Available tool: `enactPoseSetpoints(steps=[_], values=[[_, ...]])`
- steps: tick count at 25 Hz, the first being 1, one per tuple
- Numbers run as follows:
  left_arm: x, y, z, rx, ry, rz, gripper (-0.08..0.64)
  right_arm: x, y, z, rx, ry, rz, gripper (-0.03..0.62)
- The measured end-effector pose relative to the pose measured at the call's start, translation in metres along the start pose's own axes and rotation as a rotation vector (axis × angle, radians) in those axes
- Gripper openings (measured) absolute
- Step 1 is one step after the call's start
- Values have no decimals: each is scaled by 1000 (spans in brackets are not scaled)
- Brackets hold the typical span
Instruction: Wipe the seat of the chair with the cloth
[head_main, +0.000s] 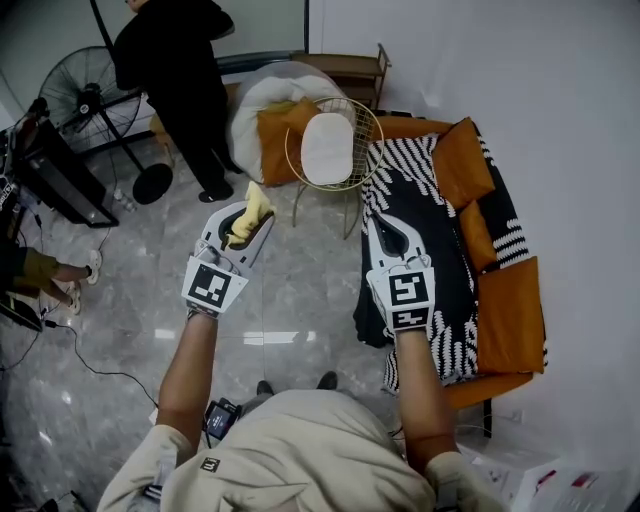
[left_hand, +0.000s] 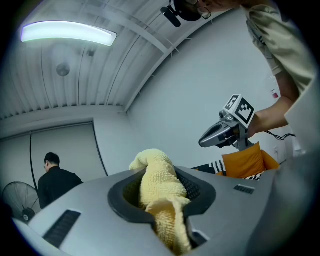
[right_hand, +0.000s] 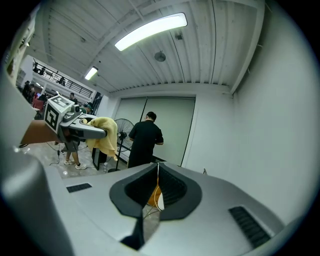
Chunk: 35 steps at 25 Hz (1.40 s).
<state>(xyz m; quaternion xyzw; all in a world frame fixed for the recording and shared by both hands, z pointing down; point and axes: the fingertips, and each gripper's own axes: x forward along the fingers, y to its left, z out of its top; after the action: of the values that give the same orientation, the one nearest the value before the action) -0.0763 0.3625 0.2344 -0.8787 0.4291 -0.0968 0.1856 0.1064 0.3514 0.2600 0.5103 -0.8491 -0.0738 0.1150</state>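
Observation:
In the head view, my left gripper (head_main: 243, 222) is shut on a yellow terry cloth (head_main: 253, 208), held in the air over the floor, left of and nearer than the chair. The chair (head_main: 331, 147) is a round wire-frame one with a white seat pad, standing beyond both grippers. My right gripper (head_main: 383, 224) is shut with nothing in it, over the edge of the sofa. In the left gripper view the cloth (left_hand: 159, 185) bulges out between the jaws of that gripper (left_hand: 157, 167). The right gripper view shows its gripper (right_hand: 157, 166) closed and the cloth (right_hand: 105, 136) hanging from the left one.
A sofa (head_main: 510, 310) with orange cushions and a black-and-white striped blanket (head_main: 430, 250) runs along the right wall. A white beanbag with an orange cushion (head_main: 277, 125) sits behind the chair. A person in black (head_main: 175, 70) stands at the back by a floor fan (head_main: 85, 95). Cables lie on the floor at left.

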Motion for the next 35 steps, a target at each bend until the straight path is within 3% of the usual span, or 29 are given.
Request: enactPoseSetpoints(steps=[8, 15, 18, 20, 35], values=[[28, -17, 10, 0, 31, 1, 118, 1, -33, -10, 24, -12, 13, 26], [44, -2, -3, -19, 36, -14, 118, 16, -39, -15, 29, 11, -2, 25], [55, 8, -9, 20, -2, -33, 118, 25, -43, -18, 27, 28, -25, 26], [61, 17, -14, 39, -29, -45, 118, 32, -42, -19, 28, 39, -38, 26], [86, 137, -72, -28, -104, -102, 118, 147, -7, 3, -5, 88, -122, 26]])
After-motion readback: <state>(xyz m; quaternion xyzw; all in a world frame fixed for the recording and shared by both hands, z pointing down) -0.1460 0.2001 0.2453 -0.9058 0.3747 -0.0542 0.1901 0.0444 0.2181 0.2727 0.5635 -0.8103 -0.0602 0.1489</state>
